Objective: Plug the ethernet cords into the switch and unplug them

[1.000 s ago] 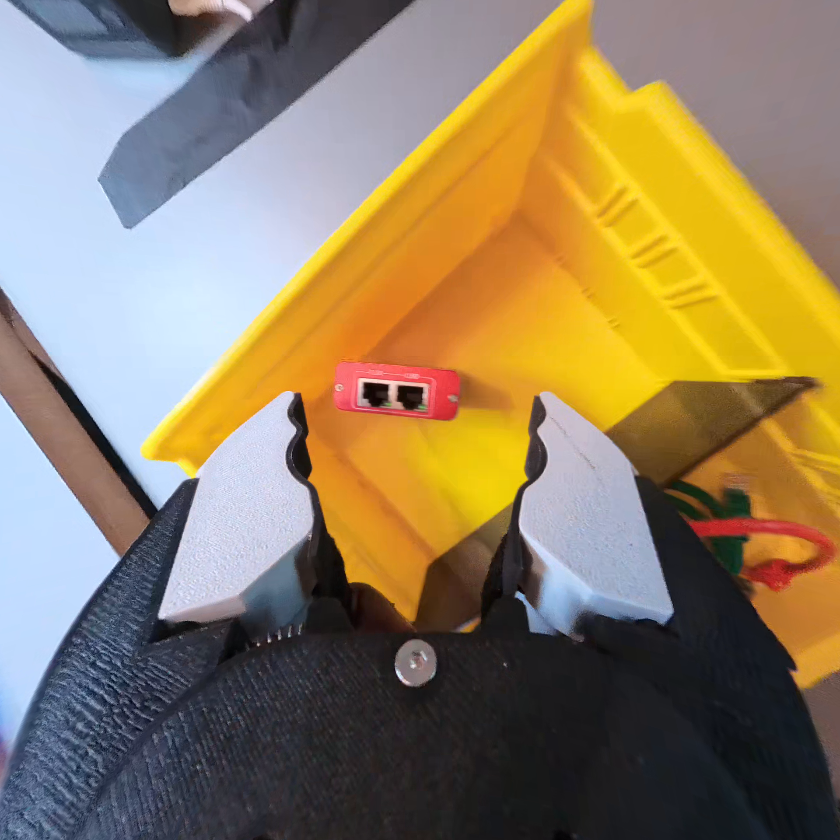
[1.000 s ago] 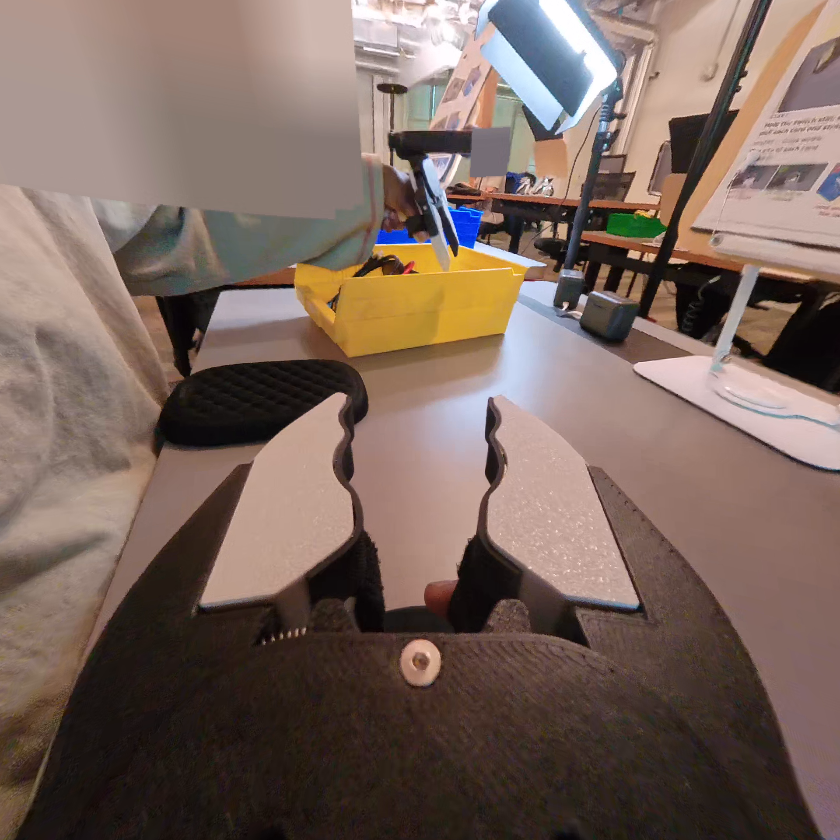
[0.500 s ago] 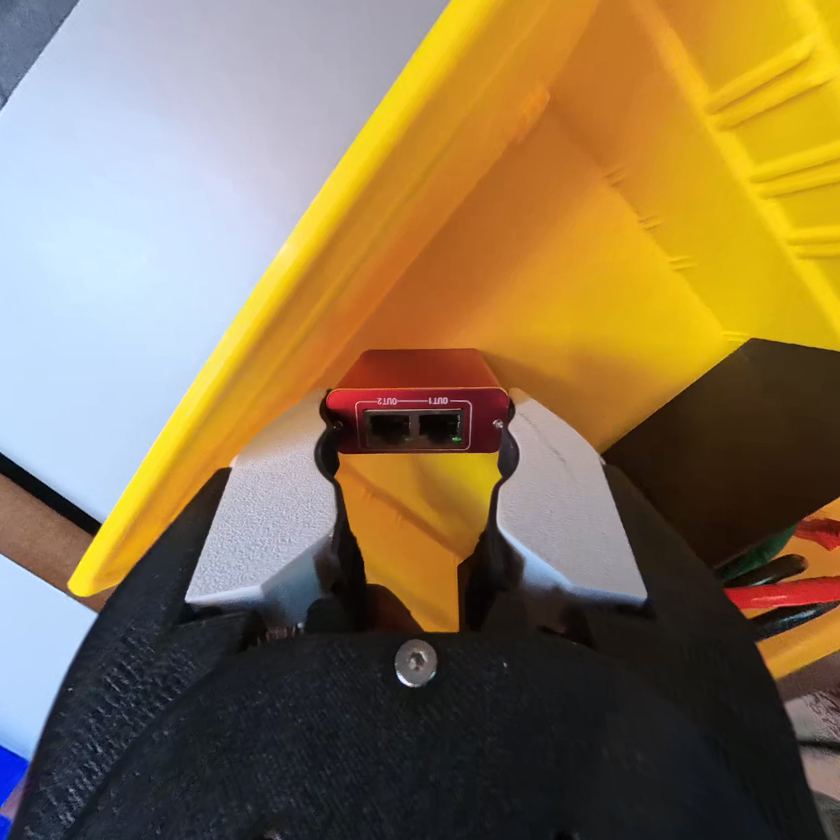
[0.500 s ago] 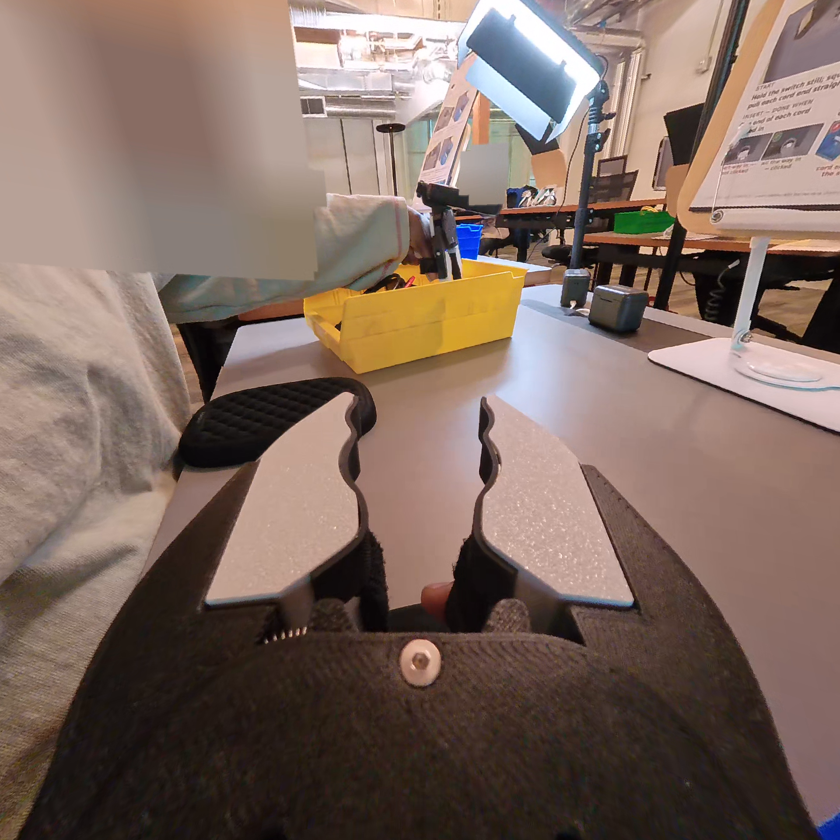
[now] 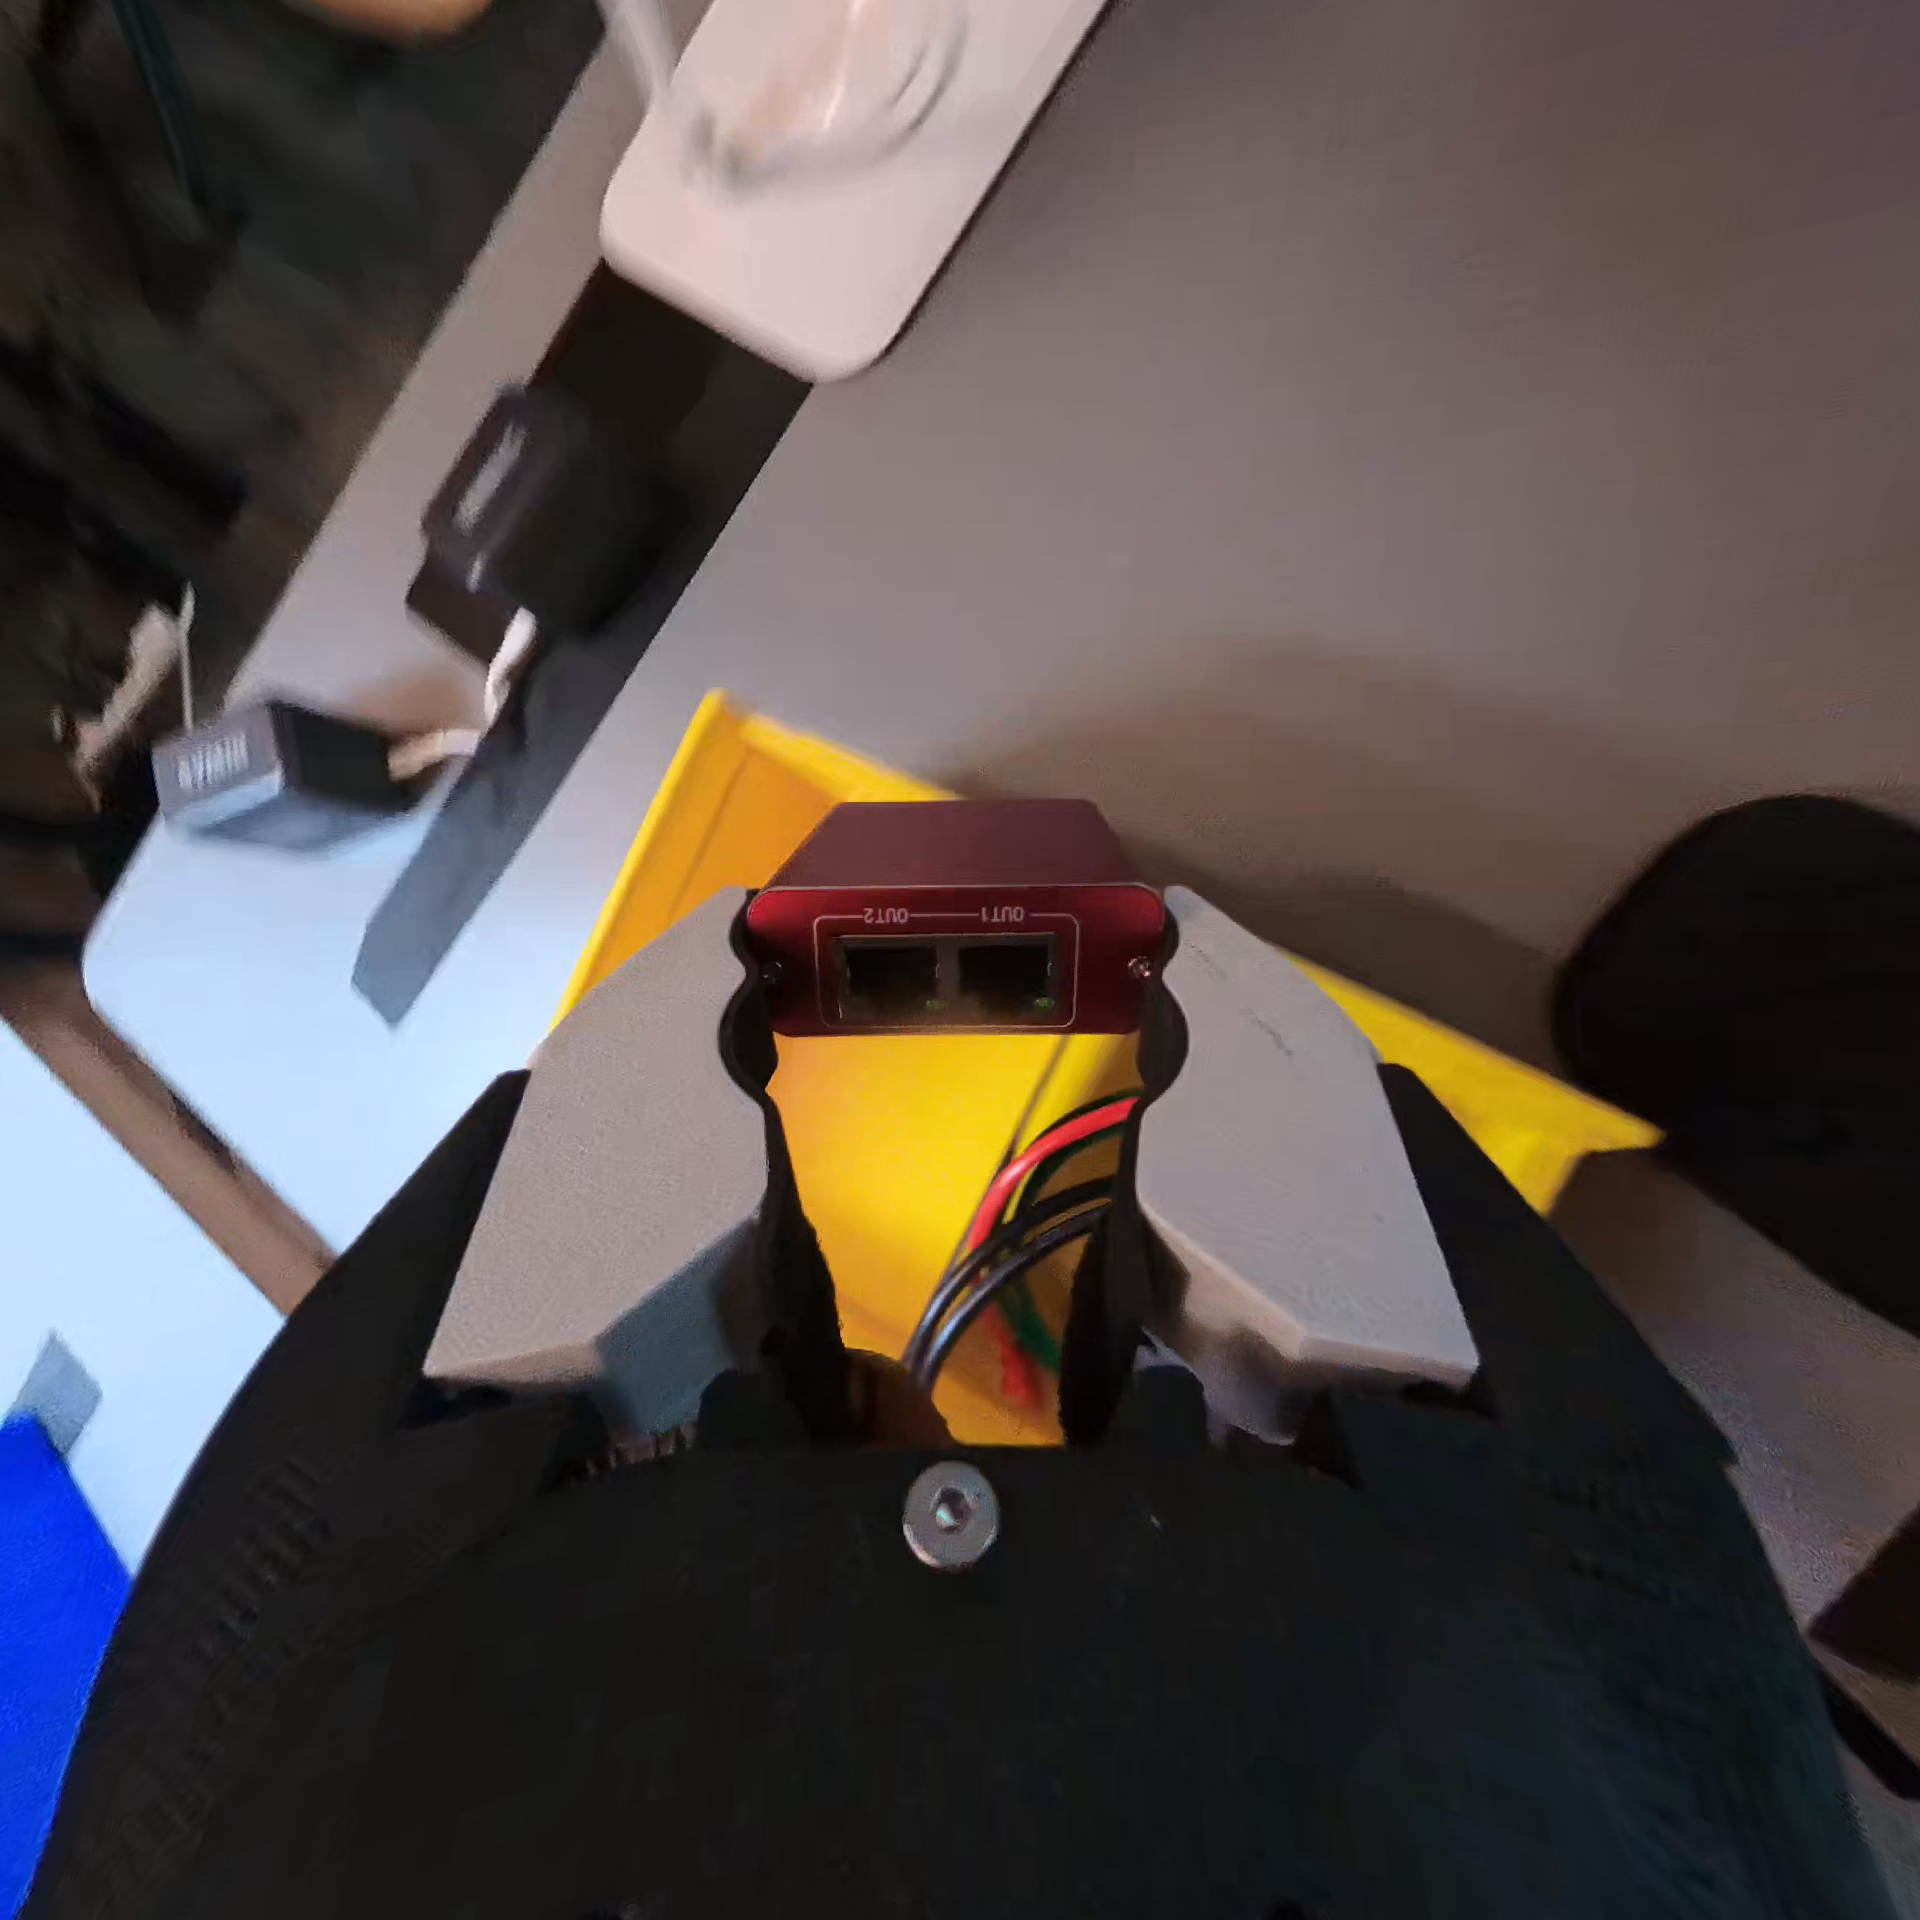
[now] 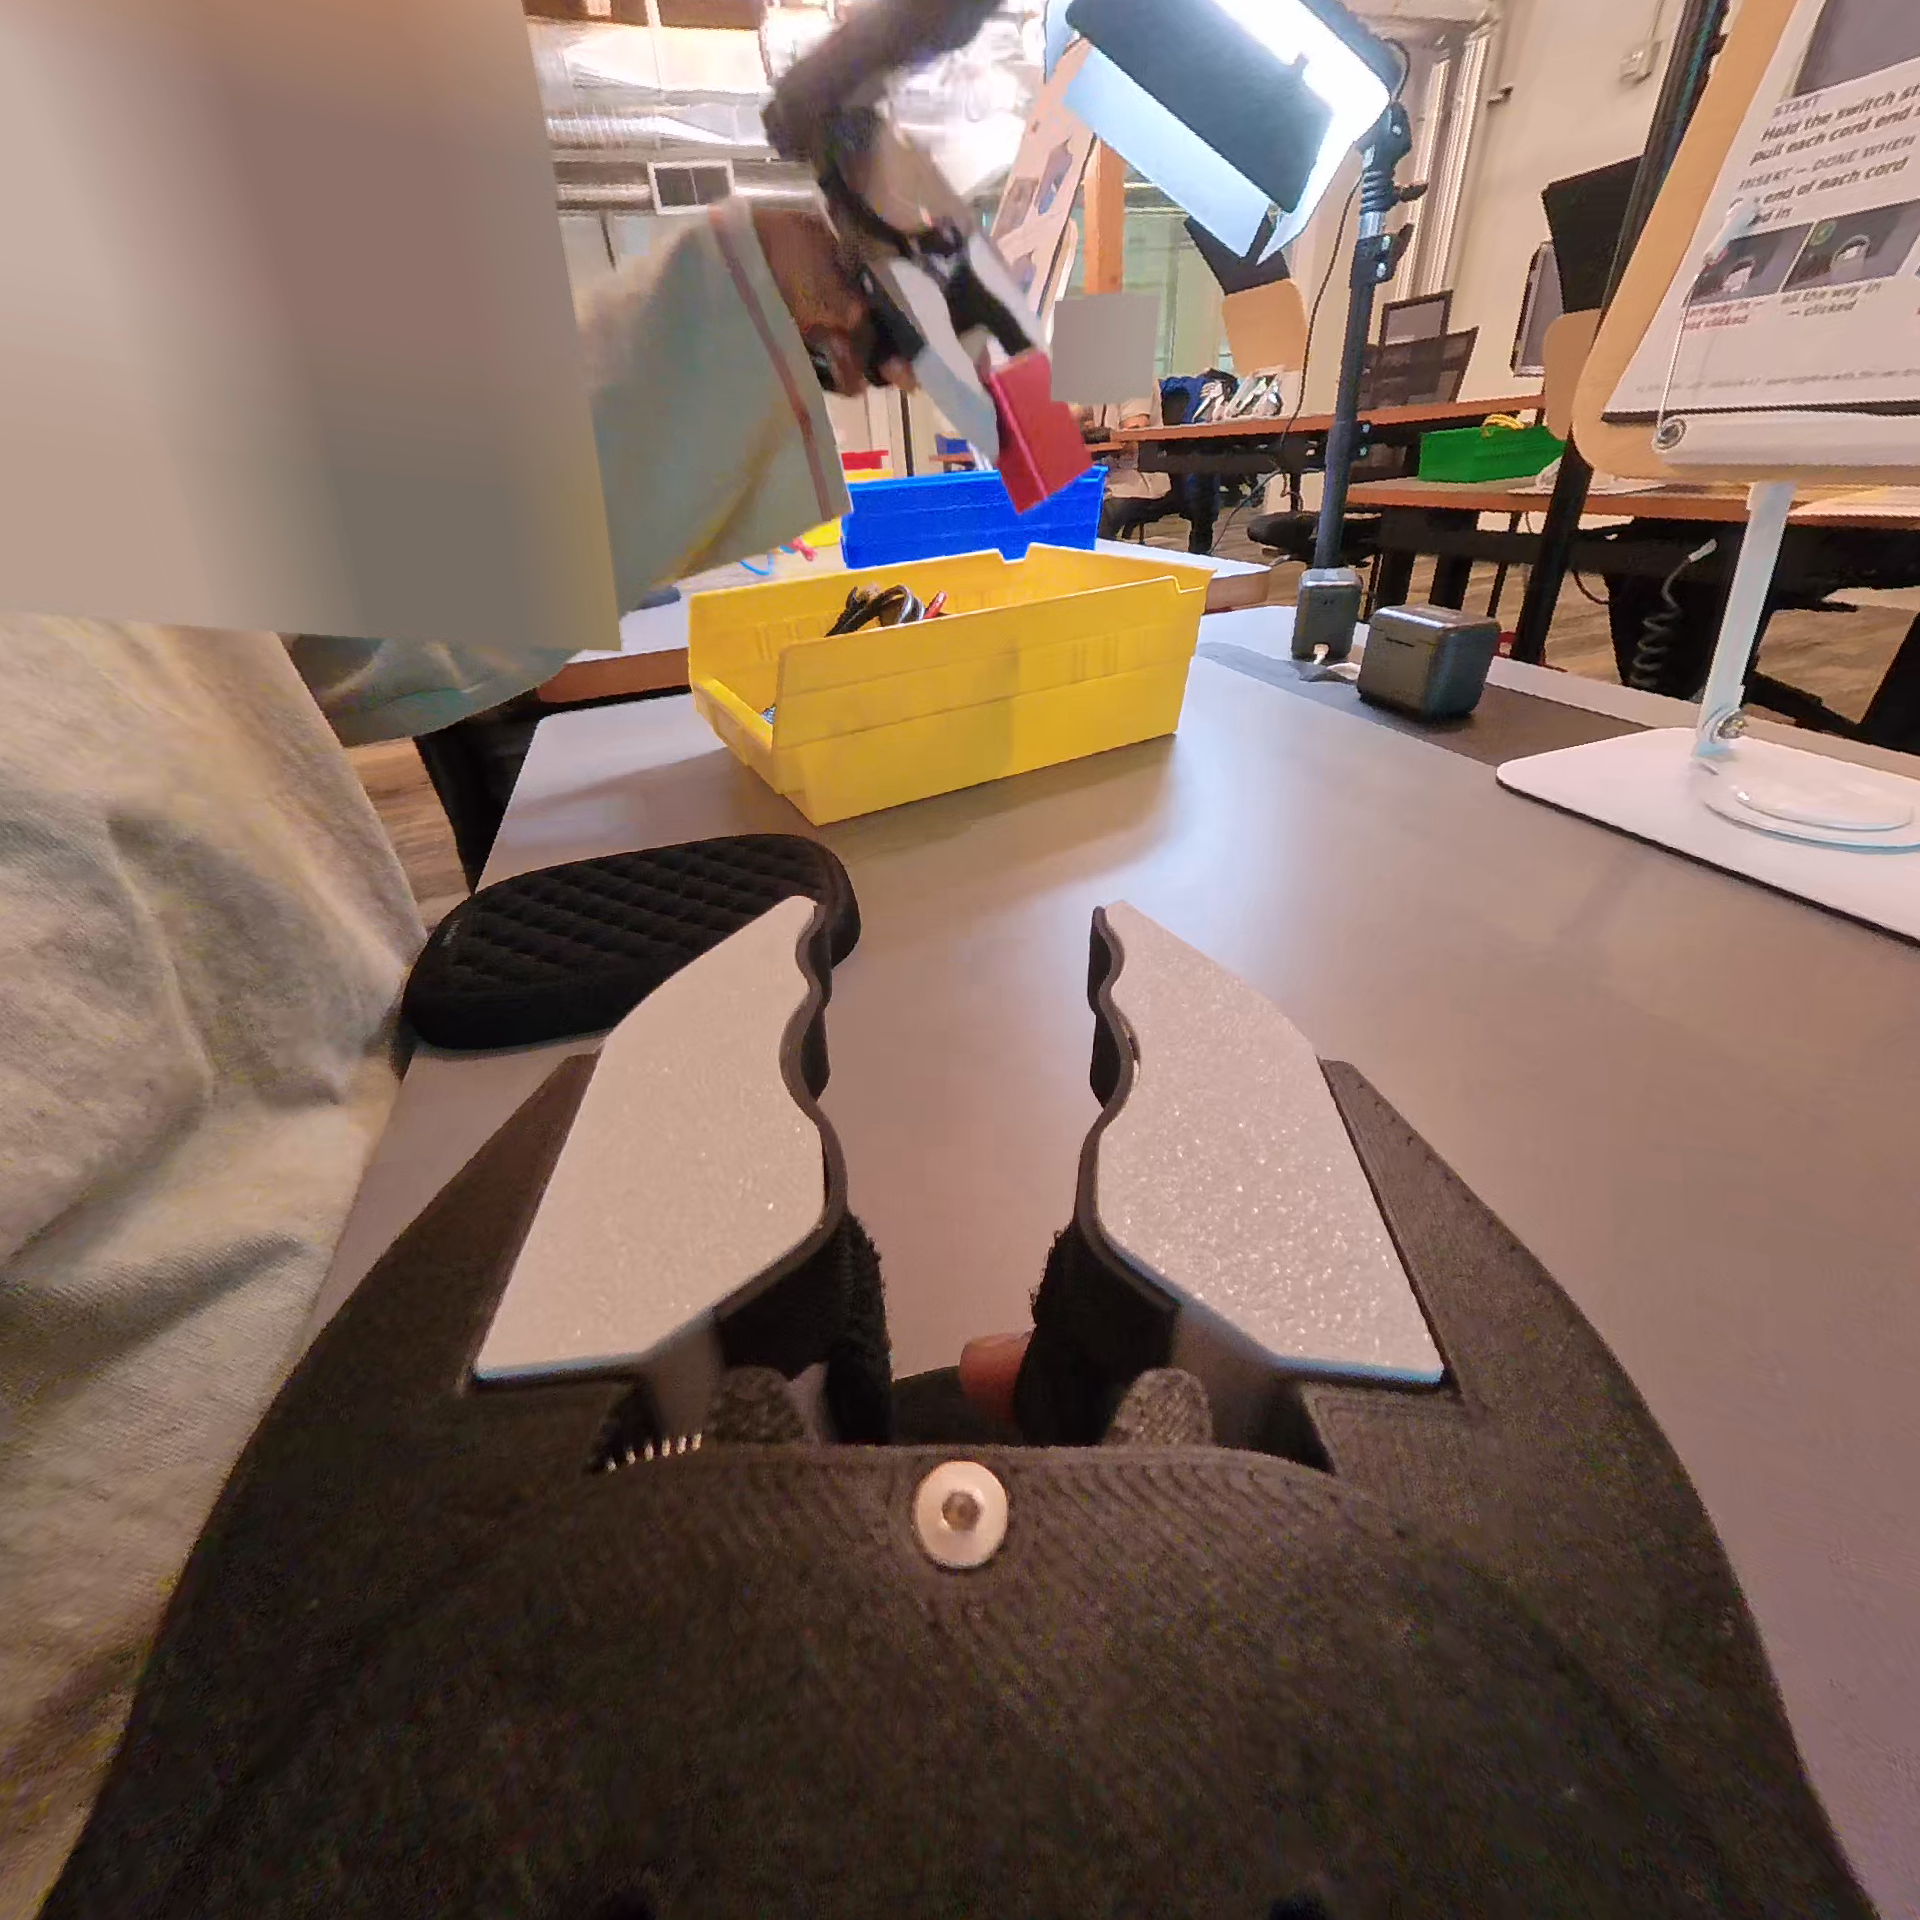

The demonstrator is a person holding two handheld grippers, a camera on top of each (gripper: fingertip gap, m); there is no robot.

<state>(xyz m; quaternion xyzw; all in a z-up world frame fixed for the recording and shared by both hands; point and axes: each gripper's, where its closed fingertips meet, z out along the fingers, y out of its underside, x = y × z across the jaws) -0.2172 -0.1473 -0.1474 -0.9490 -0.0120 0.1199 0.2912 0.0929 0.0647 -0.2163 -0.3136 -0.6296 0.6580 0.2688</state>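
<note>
yellow bin (image 6: pixel 966 707): cords (image 6: pixel 883 606) inside | left fingers (image 5: pixel 644 1122) clamp red switch (image 5: pixel 956 961) | right fingers (image 6: pixel 675 1153) apart, empty

Cord (image 5: pixel 1023 1226) ends hidden behind the left tongs (image 5: pixel 954 971) (plugs unseen), far desk clutter (image 5: pixel 270 769) motion-blurred.

- switch (image 5: pixel 954 961): dark red metal-looking case, satin sheen, smooth.
- left gripper (image 5: pixel 954 971) fingers (image 5: pixel 634 1132): grey, matt, fine-grained; body black, rough ribbed plastic.
- right gripper (image 6: pixel 958 971), lower centre of frame: same grainy grey pads, black textured shell, shiny metal screw.
- bin (image 6: pixel 977 717): glossy yellow plastic.
- table (image 6: pixel 1351 1018): smooth matt grey.
- pad (image 6: pixel 623 935), mid-left: black quilted cloth.
- cords (image 5: pixel 1023 1216): smooth plastic jackets, red/green/black.
</note>
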